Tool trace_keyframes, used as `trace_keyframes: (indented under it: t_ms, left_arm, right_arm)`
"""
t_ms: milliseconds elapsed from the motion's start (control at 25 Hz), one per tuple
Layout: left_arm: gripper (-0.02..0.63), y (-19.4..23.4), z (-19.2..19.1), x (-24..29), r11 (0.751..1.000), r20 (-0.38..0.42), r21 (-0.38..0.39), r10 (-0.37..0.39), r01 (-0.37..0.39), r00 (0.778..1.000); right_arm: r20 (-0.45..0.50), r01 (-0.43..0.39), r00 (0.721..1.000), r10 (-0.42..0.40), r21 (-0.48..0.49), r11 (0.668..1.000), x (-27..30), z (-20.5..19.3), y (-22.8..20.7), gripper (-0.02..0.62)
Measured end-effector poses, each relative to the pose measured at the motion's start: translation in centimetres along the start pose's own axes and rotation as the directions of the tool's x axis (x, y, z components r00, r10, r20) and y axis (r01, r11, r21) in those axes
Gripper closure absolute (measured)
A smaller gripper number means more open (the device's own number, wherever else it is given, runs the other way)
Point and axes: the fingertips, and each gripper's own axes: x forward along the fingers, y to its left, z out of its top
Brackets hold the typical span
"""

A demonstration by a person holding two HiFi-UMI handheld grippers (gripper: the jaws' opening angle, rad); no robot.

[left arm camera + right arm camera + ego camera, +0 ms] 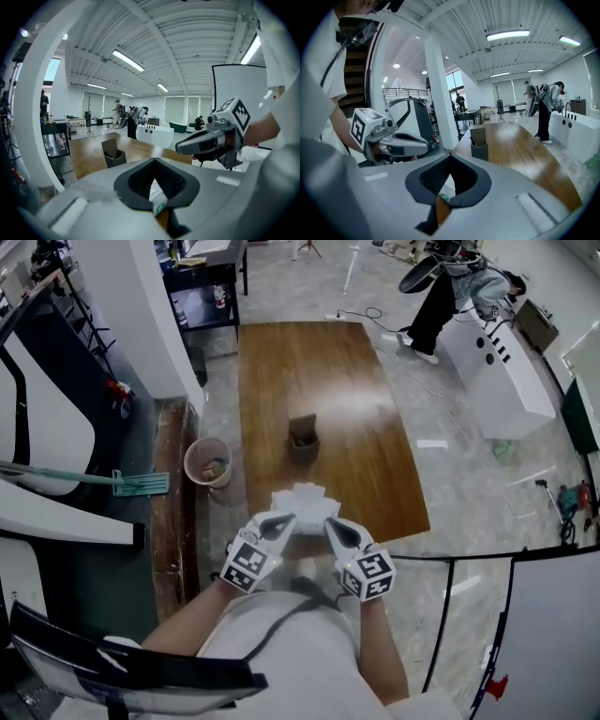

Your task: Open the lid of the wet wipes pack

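I see left gripper (279,523) and right gripper (332,525) side by side over near end of worktop (309,362). Wet wipes pack (302,499) held between them. Left fingers together, pinching pack's white edge by green mark. Right fingers together too, clamped on pack's other side. Dark open box (303,439) stands beyond, mid-worktop. Cannot tell lid's state.

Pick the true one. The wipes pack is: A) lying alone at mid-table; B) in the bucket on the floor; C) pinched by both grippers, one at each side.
C: in the head view the left gripper and the right gripper each clamp a side of the pack.
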Motion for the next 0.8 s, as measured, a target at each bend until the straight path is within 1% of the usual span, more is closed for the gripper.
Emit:
trace_keyframes:
  t_ms: [320, 800]
  left_arm:
    - [0.601, 0.6, -0.2, -0.1, 1.0, 0.002, -0.001, -0.01, 0.01, 1.0]
    - [0.601, 1.3, -0.2, 0.2, 1.0, -0.001, -0.001, -0.01, 0.01, 1.0]
  right_arm:
    - [0.021, 0.048, 0.999, -0.048, -0.001, 0.999, 0.0, 0.3, -0.3, 0.588]
    - [0.002, 0.047, 0.999, -0.047, -0.024, 0.999, 0.7, 0.2, -0.4, 0.588]
